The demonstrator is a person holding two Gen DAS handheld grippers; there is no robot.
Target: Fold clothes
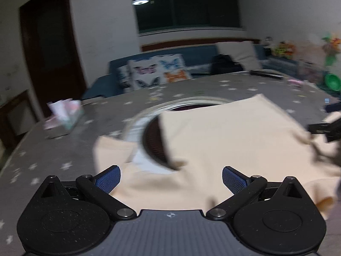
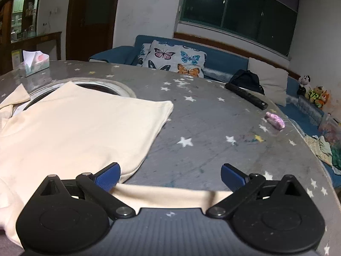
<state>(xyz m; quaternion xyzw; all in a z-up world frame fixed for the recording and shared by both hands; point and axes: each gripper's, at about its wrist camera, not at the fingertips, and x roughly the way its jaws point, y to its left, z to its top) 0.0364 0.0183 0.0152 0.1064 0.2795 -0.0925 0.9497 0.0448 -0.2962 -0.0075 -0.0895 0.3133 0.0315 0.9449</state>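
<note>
1. On grey star-print tabletop [image 2: 213, 123]: cream shirt [image 2: 81, 123] spread near-left, partly covering a round recess [image 2: 119, 87].
2. Far side: blue sofa [image 2: 223, 57], butterfly cushion [image 2: 174, 58], dark window [image 2: 238, 17].
3. Left claw [image 1: 171, 179] and right claw [image 2: 170, 177] both spread apart, gripping nothing.

Dim indoor light from a round ceiling lamp, seen only as a bright reflection in the dark window [image 2: 238, 12]; corners black from fisheye vignetting, with straight lines bowed toward the edges. Heavy motion blur across the left wrist view, smearing the shirt [image 1: 223, 140], the tissue box [image 1: 64, 117] and the toys at far right. Much sharper in the right wrist view, with soft shadows and faint sheen on the table [image 2: 213, 128].
</note>
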